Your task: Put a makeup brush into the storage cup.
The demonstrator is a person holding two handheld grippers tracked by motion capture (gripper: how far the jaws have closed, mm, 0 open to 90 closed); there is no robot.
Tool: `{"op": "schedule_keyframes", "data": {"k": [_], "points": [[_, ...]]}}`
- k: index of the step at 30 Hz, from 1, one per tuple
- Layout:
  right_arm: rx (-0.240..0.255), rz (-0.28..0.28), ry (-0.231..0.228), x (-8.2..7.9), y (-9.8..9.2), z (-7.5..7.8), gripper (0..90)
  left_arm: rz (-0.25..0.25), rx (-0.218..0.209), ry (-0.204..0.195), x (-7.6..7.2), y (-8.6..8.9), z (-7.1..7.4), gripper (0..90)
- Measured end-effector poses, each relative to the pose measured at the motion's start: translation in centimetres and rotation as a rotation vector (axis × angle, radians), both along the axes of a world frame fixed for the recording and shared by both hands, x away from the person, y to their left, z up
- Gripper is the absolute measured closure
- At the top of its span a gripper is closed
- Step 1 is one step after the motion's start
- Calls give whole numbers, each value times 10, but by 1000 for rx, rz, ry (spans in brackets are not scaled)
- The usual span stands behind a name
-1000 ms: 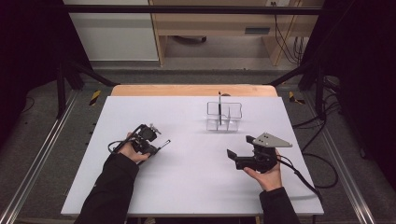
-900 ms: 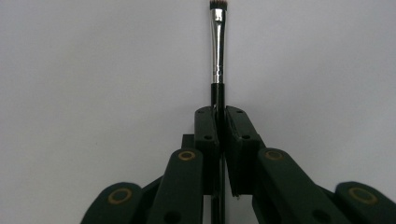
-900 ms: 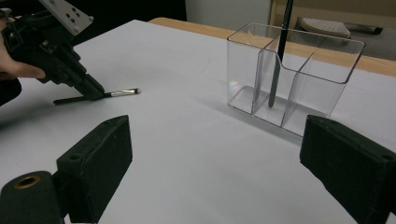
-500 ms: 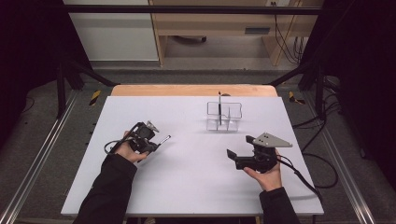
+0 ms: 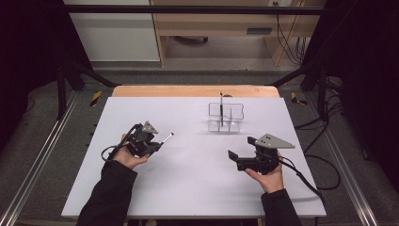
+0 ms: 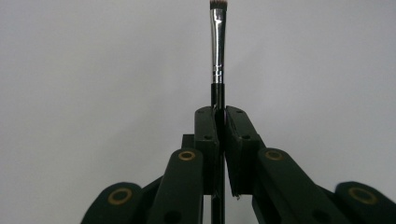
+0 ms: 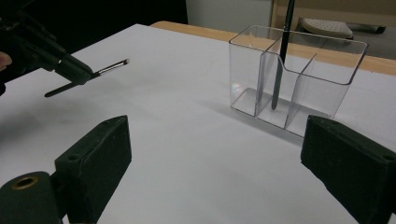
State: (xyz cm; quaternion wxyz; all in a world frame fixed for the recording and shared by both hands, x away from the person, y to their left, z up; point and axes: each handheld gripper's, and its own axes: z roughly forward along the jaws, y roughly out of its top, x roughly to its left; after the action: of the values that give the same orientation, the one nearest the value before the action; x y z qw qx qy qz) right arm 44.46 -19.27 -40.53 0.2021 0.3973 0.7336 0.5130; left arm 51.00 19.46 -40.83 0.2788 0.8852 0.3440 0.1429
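Now the left claw (image 5: pixel 157 145) pinches a small makeup brush (image 6: pixel 217 42), well left of the clear organizer (image 5: pixel 226 117). Carry it bristles-up, tilt upright, lower into an empty compartment. Right claw (image 5: pixel 243 153) waits, jaws spread, empty.

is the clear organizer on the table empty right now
No, the clear organizer already has one dark brush standing in a compartment, its handle rising above the rim.
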Motion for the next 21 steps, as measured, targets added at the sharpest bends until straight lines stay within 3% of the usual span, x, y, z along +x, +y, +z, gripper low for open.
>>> {"op": "schedule_keyframes", "data": {"k": [4,21], "points": [[4,-1,2,0,1,0,88,8,-38,-30,-7,0,3,834],[40,-10,-4,2,7,7,82,27,-115,-101,-29,-10,9,835]]}}
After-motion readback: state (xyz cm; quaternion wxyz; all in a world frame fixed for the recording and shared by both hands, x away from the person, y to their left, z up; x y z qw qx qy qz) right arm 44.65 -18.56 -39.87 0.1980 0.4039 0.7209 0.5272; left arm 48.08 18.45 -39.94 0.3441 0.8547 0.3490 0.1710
